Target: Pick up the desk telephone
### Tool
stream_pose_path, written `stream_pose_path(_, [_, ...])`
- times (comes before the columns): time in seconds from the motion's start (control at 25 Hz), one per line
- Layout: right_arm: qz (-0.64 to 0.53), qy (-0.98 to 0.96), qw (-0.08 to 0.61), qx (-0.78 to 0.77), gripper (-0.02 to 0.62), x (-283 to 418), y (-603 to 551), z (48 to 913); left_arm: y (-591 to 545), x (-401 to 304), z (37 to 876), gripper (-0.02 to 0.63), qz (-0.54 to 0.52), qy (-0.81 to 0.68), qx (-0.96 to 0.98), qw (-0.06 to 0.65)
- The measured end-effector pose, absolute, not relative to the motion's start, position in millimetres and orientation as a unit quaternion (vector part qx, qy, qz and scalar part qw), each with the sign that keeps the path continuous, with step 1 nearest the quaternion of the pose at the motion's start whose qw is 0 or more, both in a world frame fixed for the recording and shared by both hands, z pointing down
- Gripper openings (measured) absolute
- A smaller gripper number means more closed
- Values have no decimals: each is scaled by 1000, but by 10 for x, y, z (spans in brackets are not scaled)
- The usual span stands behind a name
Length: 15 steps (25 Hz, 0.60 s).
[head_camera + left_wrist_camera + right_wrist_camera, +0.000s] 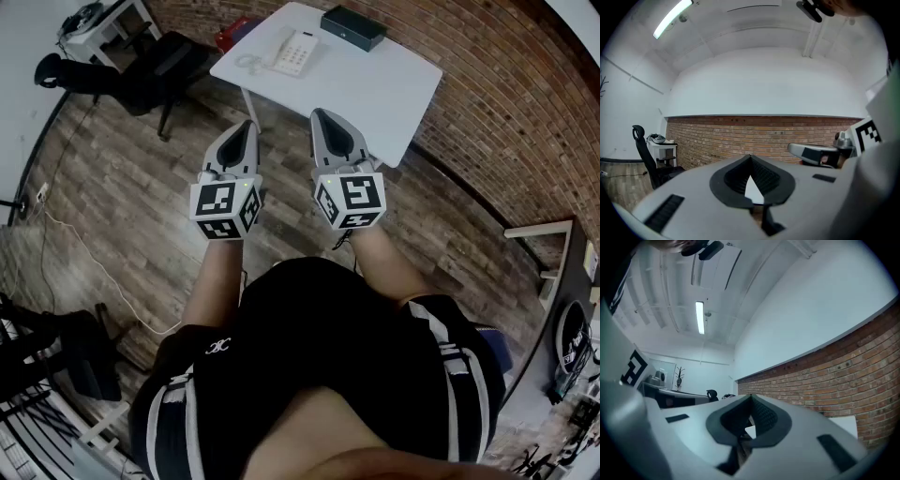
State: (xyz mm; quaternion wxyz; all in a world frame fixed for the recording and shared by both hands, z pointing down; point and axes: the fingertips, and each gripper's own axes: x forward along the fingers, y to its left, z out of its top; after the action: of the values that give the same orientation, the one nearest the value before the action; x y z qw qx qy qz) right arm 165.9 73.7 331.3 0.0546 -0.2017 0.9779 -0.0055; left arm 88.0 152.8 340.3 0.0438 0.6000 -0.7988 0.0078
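A white desk telephone (292,52) with a coiled cord lies on the far left part of a white table (375,94) in the head view. My left gripper (247,126) and right gripper (319,115) are held side by side in front of the person's body, well short of the table, pointing level toward it. Both are shut with nothing between the jaws. In the left gripper view my left gripper (751,159) shows its tips meeting; in the right gripper view my right gripper (751,399) does too. The phone is hidden in both gripper views.
A dark flat box (353,26) rests at the table's far edge. A black office chair (141,70) and a small white side table (103,23) stand left of the table. A brick wall (506,103) runs along the right. A cable (94,272) trails over the wooden floor.
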Motion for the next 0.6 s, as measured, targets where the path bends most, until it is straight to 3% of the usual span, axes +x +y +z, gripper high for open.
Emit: stream_pose_path(0.6, [-25, 973, 61, -219, -1, 1478, 1054, 3379, 1876, 679, 3476, 2, 3, -792, 609, 48])
